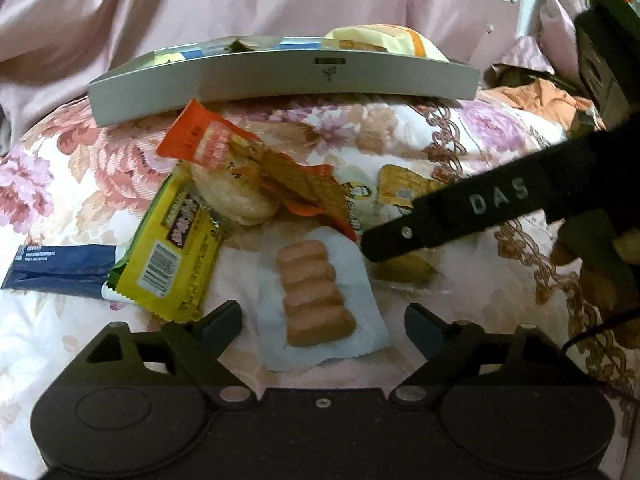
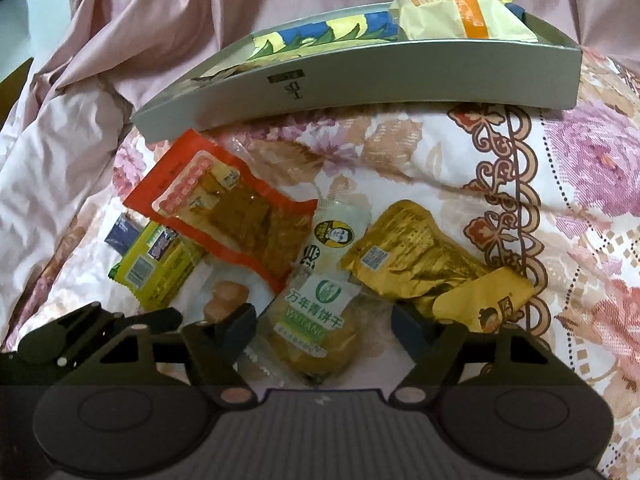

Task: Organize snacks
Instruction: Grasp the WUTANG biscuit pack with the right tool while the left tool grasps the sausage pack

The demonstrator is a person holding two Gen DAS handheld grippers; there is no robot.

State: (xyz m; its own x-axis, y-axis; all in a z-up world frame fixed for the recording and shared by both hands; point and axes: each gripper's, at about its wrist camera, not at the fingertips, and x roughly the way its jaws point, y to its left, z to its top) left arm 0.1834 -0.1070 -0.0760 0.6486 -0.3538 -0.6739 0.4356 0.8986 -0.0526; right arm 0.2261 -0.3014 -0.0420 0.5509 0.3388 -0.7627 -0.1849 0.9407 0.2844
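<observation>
My left gripper (image 1: 324, 324) is open low over the floral bedspread, its jaws on either side of a clear packet of pink wafer pieces (image 1: 316, 292). Just beyond lie a yellow-green packet (image 1: 172, 256), a round biscuit (image 1: 232, 196) and an orange packet (image 1: 240, 156). One finger (image 1: 460, 212) of the right gripper reaches in from the right, its tip beside the pink packet. My right gripper (image 2: 324, 322) is open too, straddling a green-labelled biscuit packet (image 2: 320, 320). A gold packet (image 2: 408, 256) and a white packet (image 2: 336, 232) lie past it.
A shallow grey box (image 2: 360, 80) sits at the back of the bedspread, holding a yellow bun packet (image 2: 452, 12) and a blue-and-yellow packet (image 2: 320, 32). A dark blue packet (image 1: 60, 270) lies far left. An orange-yellow packet (image 2: 484, 300) rests by the right fingertip. Pink fabric (image 1: 240, 0) rises behind.
</observation>
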